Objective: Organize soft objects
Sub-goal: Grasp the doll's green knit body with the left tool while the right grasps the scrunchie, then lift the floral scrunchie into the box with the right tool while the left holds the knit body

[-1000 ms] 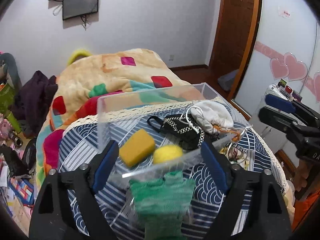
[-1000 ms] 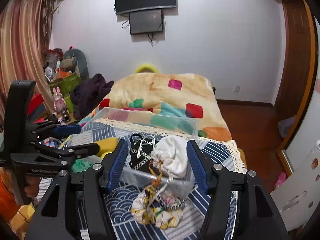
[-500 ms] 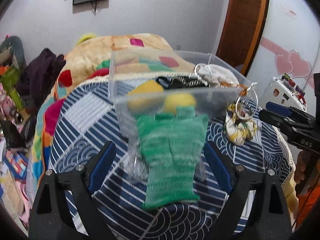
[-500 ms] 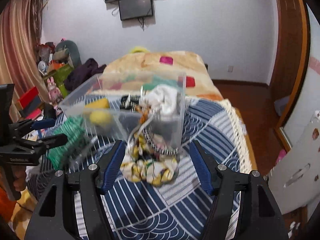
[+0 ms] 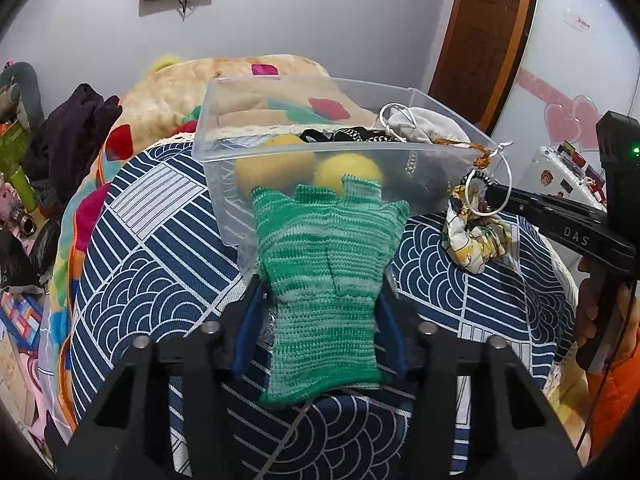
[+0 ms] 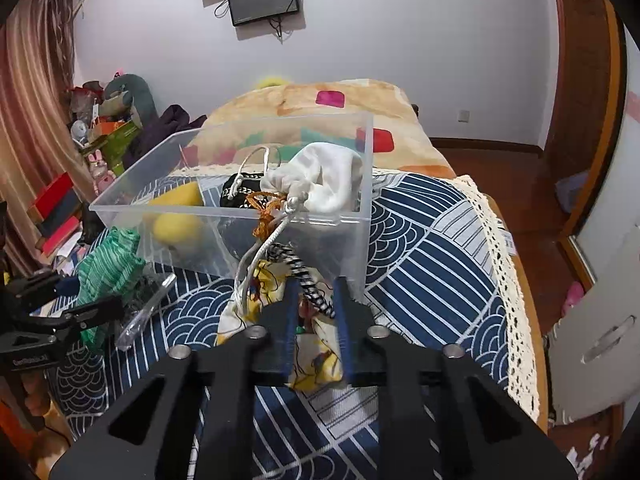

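A green knit glove (image 5: 324, 276) lies on the blue patterned cloth in front of a clear plastic box (image 5: 224, 196). My left gripper (image 5: 320, 304) is shut on the green glove, which also shows in the right wrist view (image 6: 108, 264). My right gripper (image 6: 314, 304) is shut on a yellow patterned scrunchie (image 6: 312, 356) beside the box (image 6: 360, 240); the scrunchie also shows in the left wrist view (image 5: 476, 236). The box holds a yellow sponge (image 5: 272, 164), a yellow ball (image 5: 348, 172), a black-and-white strap item (image 6: 240, 196) and a white drawstring pouch (image 6: 328, 180).
The cloth-covered table (image 6: 440, 248) has a lace edge at the right. A bed with a colourful blanket (image 6: 320, 100) stands behind it. Clutter and toys (image 6: 100, 120) are at the left, and a wooden door (image 5: 488, 40) at the right.
Both grippers have closed: the left on the green glove, the right on the scrunchie. Both cameras have moved lower and closer to the table.
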`<state>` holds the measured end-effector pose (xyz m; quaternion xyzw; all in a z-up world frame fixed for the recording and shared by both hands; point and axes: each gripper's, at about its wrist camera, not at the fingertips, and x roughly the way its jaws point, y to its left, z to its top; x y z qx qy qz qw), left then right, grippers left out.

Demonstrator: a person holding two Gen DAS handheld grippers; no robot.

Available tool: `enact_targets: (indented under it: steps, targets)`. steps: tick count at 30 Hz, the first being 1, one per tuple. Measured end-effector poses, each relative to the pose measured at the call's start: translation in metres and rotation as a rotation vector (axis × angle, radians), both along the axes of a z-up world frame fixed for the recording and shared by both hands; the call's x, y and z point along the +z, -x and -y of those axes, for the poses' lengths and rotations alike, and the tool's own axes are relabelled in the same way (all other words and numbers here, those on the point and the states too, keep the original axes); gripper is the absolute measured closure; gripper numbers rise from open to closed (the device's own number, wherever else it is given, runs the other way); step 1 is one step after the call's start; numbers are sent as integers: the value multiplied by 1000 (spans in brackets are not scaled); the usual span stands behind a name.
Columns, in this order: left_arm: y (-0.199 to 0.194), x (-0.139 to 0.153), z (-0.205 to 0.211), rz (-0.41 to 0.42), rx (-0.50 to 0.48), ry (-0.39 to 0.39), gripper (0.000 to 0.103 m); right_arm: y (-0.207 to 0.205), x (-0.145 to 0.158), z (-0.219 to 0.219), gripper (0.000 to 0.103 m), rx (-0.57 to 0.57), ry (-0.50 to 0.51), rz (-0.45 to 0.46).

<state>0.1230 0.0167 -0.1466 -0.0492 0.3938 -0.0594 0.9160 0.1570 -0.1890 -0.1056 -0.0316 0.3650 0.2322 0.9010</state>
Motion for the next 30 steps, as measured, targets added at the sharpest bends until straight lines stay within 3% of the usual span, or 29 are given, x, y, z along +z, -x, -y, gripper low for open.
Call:
enact_targets:
  steps: [8,20,26,30]
  targets:
    - [10,14,-7,29,4,27,78,16,7,5,95,10,-53,21]
    - [28,57,-15,143,16,44,80,42,38,13,96,21,-111,95]
    - [23,76,-16,202,25,21,80,49,68,9,96,38,-143,183]
    - [20,79,-17,213,30,18,80,45,76,2,96,39,-108,219]
